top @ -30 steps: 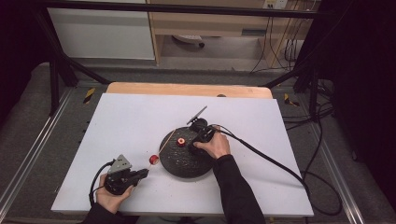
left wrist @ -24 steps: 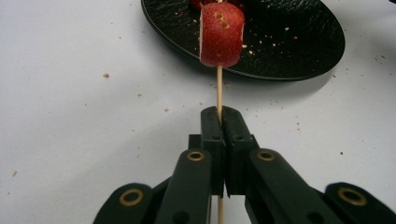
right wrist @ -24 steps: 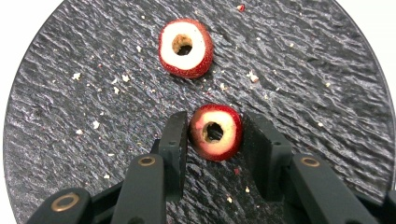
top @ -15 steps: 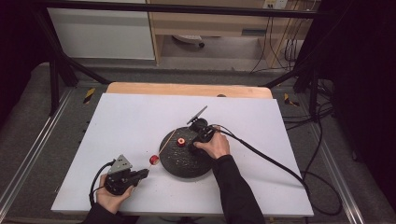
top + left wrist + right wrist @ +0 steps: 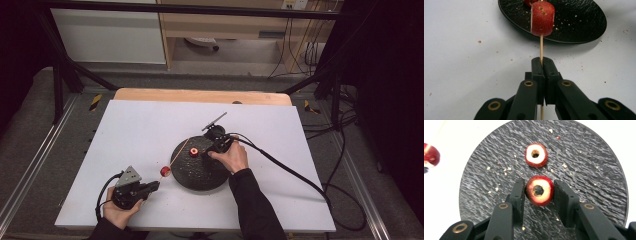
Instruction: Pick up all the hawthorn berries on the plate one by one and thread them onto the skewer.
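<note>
In the left gripper view, my left gripper point(image 5: 541, 65) is shut on a thin wooden skewer point(image 5: 541, 46). A red fruit slice point(image 5: 542, 18) is threaded on the skewer, just over the near rim of the black plate point(image 5: 579, 22). In the high view, the left gripper point(image 5: 150, 186) sits at the table's front left, and the skewer point(image 5: 177, 157) slants up over the plate point(image 5: 195, 176). My right gripper point(image 5: 539, 192) is shut on a red ring slice point(image 5: 539, 190) with a cored centre, low over the plate point(image 5: 586, 157). A second ring slice point(image 5: 536, 155) lies flat just beyond it.
The white table top point(image 5: 125, 135) has free room to the left and at the back. A wooden board edge point(image 5: 200, 96) runs along the far side. The right gripper's cable point(image 5: 285, 167) trails off to the right. Crumbs dot the plate and table.
</note>
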`<act>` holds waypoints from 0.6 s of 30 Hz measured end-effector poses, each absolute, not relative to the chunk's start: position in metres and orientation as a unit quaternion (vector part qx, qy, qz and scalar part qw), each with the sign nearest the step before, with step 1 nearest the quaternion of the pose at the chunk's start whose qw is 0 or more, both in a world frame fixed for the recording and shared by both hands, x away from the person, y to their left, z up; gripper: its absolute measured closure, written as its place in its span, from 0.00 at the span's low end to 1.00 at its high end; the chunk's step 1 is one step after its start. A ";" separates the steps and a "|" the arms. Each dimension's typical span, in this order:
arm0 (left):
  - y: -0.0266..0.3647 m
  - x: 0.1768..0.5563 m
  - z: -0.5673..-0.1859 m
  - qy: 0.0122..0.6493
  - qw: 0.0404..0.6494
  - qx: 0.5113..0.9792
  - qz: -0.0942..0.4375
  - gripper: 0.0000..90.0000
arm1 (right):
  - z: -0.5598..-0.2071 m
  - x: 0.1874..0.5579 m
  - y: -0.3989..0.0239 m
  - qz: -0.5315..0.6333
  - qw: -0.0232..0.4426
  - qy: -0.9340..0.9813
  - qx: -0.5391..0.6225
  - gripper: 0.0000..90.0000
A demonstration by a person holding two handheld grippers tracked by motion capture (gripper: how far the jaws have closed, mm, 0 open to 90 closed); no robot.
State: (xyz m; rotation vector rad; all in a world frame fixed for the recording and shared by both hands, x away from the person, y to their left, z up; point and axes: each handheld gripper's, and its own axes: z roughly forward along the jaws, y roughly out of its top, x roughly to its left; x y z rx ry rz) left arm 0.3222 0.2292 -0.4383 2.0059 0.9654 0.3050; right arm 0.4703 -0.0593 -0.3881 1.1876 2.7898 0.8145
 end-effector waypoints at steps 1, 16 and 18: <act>0.229 0.322 -0.438 0.387 0.432 0.806 0.122 0.98 | -0.387 0.469 -0.059 0.264 0.001 0.886 0.381 0.70; 0.229 0.321 -0.438 0.385 0.434 0.805 0.122 0.98 | -0.387 0.446 -0.073 0.353 -0.003 0.851 0.388 0.70; 0.228 0.321 -0.438 0.385 0.435 0.805 0.122 0.98 | -0.389 0.442 -0.074 0.366 -0.002 0.846 0.388 0.70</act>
